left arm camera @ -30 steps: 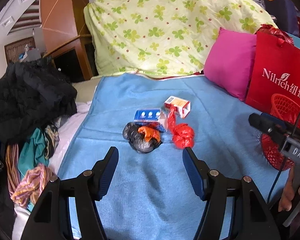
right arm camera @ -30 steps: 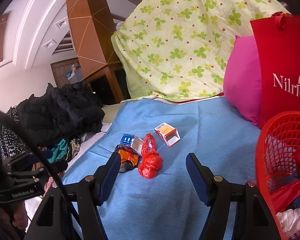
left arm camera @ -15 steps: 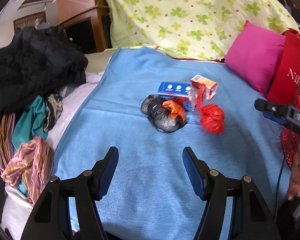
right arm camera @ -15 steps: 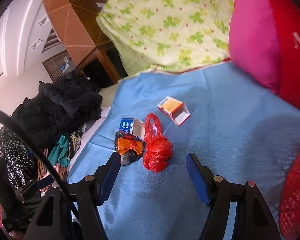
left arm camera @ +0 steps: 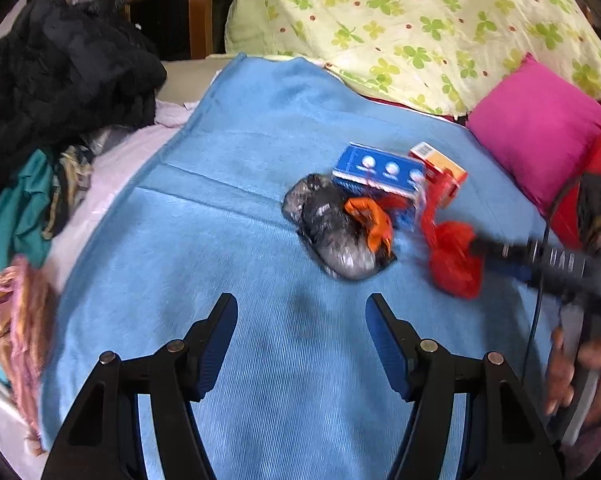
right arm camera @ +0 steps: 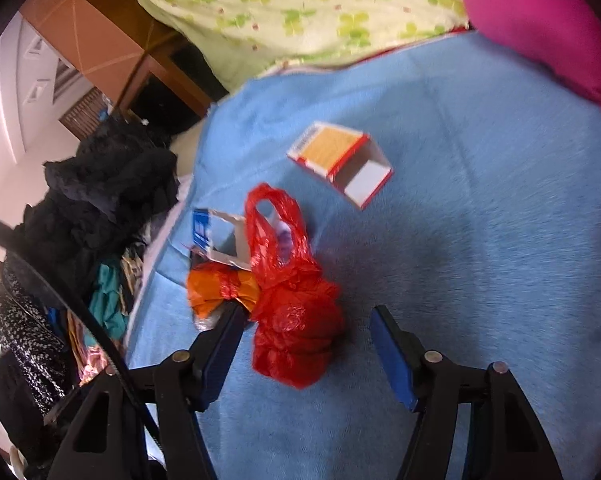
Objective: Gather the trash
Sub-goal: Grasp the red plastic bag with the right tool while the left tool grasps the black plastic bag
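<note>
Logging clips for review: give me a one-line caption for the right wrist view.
Right gripper, jaws closing, straddles a knotted red plastic bag on the blue blanket, pads not yet pressing.

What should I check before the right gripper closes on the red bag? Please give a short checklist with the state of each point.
1. Red plastic bag lies between the right gripper fingers: ok.
2. Pads already press the bag: not ok; the jaws are closing, a gap remains on one side.
3. Orange wrapper clear of the left-side finger: not ok, it lies right beside it.
4. Left gripper empty and open: ok.
5. Red-and-yellow box apart from the bag: ok.
</note>
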